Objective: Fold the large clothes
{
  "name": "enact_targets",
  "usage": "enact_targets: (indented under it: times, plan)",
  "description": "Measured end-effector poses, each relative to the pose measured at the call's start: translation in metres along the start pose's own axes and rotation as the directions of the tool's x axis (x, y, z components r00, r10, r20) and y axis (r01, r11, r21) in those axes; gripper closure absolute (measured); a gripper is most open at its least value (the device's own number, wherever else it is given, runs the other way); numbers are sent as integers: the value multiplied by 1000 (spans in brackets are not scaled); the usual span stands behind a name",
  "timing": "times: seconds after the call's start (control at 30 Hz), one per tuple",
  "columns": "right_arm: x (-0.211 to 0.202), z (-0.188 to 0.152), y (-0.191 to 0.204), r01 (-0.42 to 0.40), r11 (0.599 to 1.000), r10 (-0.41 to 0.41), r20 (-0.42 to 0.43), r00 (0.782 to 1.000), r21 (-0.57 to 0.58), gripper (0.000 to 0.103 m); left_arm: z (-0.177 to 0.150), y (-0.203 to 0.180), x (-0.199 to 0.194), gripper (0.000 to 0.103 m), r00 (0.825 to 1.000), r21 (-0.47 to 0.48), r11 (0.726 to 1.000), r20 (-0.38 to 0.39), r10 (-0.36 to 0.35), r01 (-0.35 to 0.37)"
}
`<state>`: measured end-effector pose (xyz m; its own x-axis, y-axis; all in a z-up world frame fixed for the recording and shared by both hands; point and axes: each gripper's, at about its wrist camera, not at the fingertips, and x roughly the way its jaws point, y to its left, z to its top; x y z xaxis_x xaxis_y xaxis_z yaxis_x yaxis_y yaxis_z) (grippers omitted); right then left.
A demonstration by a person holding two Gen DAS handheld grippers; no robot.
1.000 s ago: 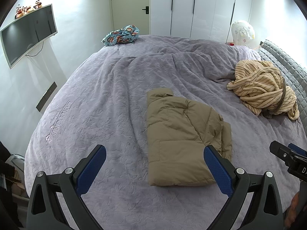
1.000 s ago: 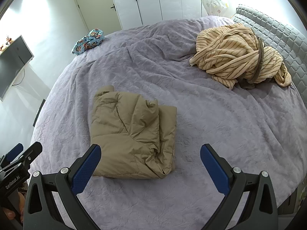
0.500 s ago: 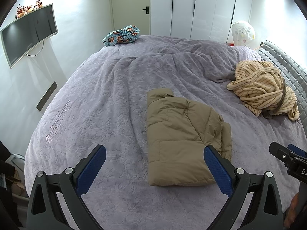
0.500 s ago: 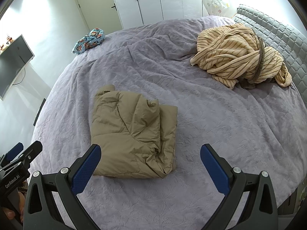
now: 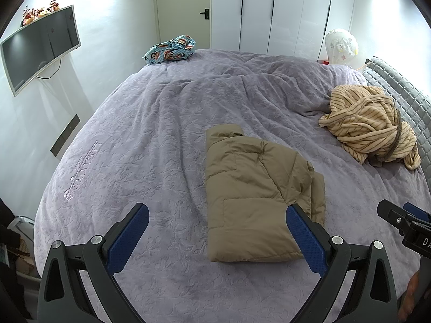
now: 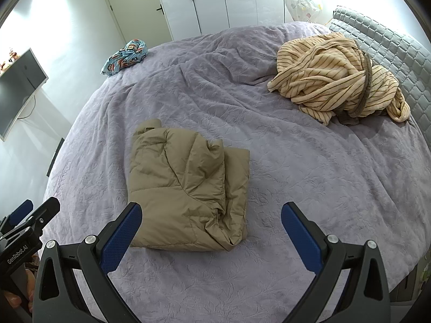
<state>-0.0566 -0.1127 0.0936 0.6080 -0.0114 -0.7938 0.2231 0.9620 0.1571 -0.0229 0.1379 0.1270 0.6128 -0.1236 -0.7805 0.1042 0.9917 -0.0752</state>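
Currently, the tan quilted puffer jacket (image 5: pixel 256 202) lies folded into a compact rectangle on the lilac embossed bedspread (image 5: pixel 140 145), near the bed's front edge and roughly at its middle. Compared with the views one second earlier, nothing has shifted: jacket, bedding and both tools occupy the same positions. This stillness suggests that the fold on this garment is finished and the tools are pausing before the next item.

The left gripper (image 5: pixel 216 238) hovers above the front edge with its blue-padded jaws wide apart, holding nothing. The right gripper (image 6: pixel 211 232) hovers likewise, jaws spread and empty, clear of the jacket.

The beige striped fleece robe (image 6: pixel 336 80) remains bundled and unfolded near the bed's right edge, beside the grey quilted headboard (image 6: pixel 382 43). It is probably the next garment to handle. A blue patterned cloth (image 6: pixel 125 58) rests crumpled at the far-left corner.
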Motion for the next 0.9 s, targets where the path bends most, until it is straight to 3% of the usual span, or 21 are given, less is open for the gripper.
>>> enact_targets:
  times: [0.9]
  plan:
    - [1,3,-1,-2,1000,2,-4,1000,-1,0,1,0,2,1,1000,2,1000,-2,-7,7]
